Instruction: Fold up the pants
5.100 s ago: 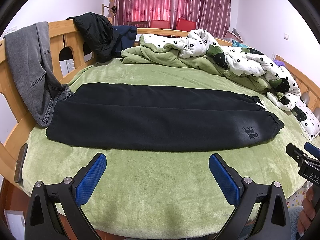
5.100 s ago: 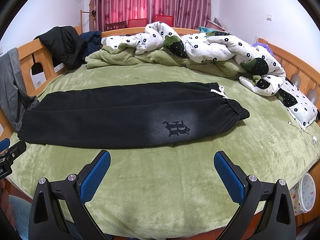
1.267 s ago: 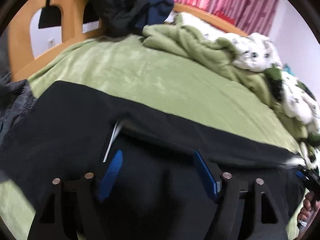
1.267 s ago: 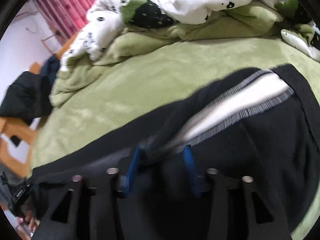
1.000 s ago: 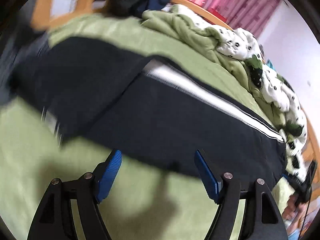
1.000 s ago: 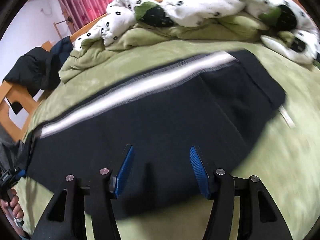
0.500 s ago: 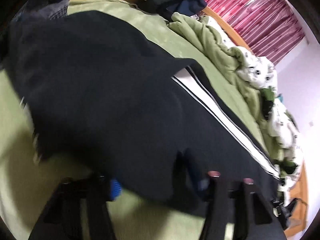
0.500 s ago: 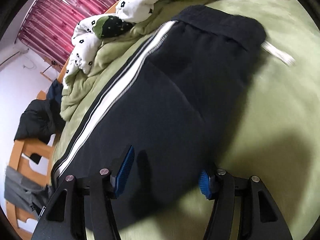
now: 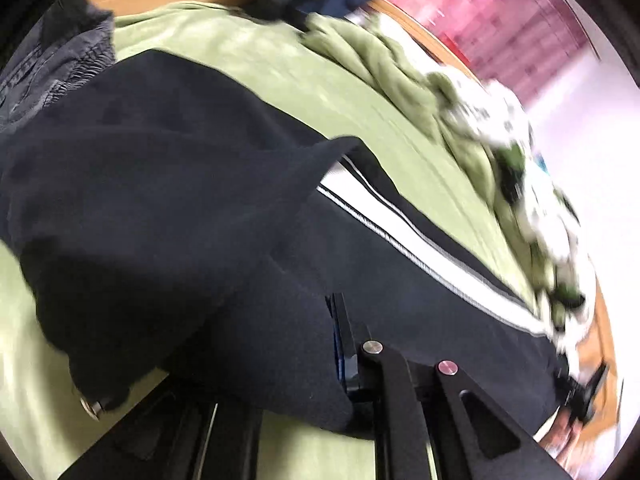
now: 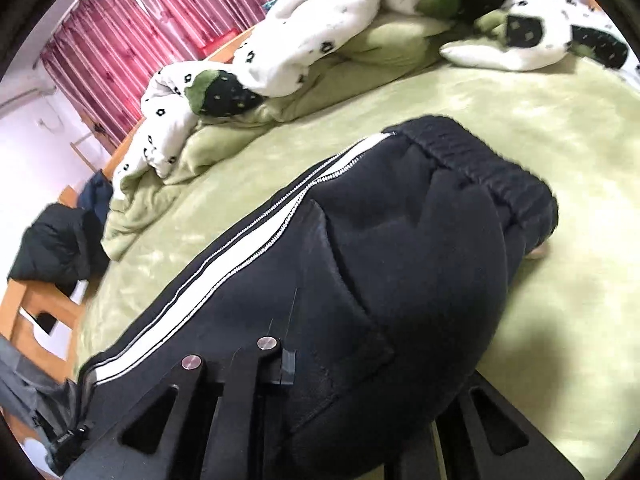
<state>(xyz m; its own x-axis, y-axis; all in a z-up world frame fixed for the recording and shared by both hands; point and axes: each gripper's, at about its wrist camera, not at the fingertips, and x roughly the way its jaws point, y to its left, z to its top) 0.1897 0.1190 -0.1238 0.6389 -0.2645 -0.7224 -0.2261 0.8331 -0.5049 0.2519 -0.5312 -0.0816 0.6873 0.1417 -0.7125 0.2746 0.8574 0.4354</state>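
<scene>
Black pants (image 9: 160,200) with a white side stripe (image 9: 420,248) lie lengthwise on the green bed cover (image 9: 320,92). My left gripper (image 9: 330,344) has its jaws closing tight on the near edge, and the cloth drapes over its left finger. In the right wrist view the pants (image 10: 400,240) end in a ribbed waistband (image 10: 480,168). My right gripper (image 10: 320,372) is closing on the near edge close to that end, its right finger hidden under fabric. Each gripper shows small in the other's view, the right gripper (image 9: 584,392) and the left gripper (image 10: 68,436).
A white flowered quilt (image 10: 320,20) and a green blanket are bunched at the far side of the bed cover (image 10: 560,140). Grey jeans (image 9: 60,52) and a black jacket (image 10: 52,240) hang on the wooden bed frame (image 10: 44,304). Red curtains (image 10: 132,32) hang behind.
Both grippers stood open around the pants' near edge and have now shut on it. Fabric now bunches over the fingers, and both views have rolled.
</scene>
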